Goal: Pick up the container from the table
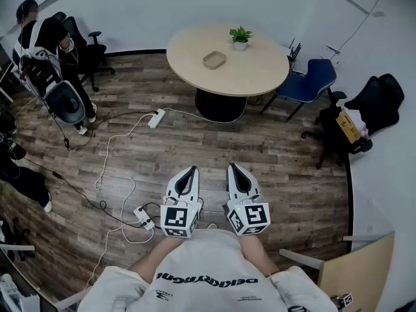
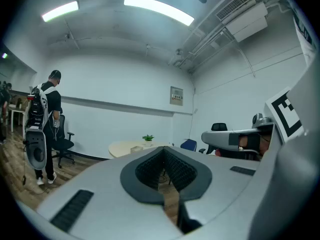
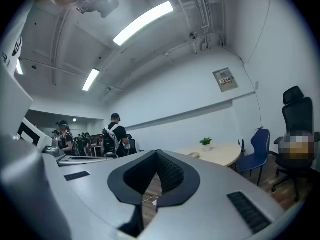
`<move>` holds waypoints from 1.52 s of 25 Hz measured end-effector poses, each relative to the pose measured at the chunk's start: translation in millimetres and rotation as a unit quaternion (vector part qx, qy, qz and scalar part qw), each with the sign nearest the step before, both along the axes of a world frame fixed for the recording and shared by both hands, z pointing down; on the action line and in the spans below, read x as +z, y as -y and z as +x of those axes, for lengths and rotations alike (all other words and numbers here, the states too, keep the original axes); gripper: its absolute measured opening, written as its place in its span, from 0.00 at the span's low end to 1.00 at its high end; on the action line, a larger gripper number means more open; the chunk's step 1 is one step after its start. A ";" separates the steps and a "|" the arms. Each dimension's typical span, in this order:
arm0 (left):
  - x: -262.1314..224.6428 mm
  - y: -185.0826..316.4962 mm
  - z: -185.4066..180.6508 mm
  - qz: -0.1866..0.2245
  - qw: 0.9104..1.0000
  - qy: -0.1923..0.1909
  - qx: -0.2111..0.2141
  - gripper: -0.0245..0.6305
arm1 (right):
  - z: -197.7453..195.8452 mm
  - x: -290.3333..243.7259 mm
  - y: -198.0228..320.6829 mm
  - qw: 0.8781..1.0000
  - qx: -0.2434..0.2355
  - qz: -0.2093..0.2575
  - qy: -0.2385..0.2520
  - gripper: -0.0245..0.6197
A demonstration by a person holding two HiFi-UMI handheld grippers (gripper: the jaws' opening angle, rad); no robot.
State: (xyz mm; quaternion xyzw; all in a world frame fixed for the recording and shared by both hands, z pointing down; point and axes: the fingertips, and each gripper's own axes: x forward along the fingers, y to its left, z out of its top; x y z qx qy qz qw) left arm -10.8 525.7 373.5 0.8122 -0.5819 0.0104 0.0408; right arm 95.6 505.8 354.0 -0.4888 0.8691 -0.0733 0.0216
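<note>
Container (image 1: 214,60) interior shows from head view, only its side elsewhere.

Beige shallow container (image 1: 214,60) flat on round table (image 1: 260,77), beside plant (image 1: 240,37).

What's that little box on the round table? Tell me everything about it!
The container is small, shallow and tan, a rectangle with rounded corners. It lies flat near the middle of the round, pale table, close to a little potted plant but apart from it. Only the table touches it. What it is made of, and whether anything is inside, is too small to tell.
</note>
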 end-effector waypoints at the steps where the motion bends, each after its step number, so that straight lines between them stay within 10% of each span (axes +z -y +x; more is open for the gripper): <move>1: 0.8 1.5 3.2 0.000 1.000 0.002 -0.001 0.06 | 1.9 0.7 1.4 1.000 -0.003 0.000 0.001 0.09; 20: 49.0 33.1 30.9 -0.052 0.998 0.015 -0.024 0.06 | 29.5 45.9 43.6 0.999 -0.023 -0.046 0.005 0.09; 38: 25.5 323.5 -33.8 -0.033 0.998 0.010 0.056 0.06 | -44.0 26.4 324.3 0.998 0.043 -0.053 -0.015 0.09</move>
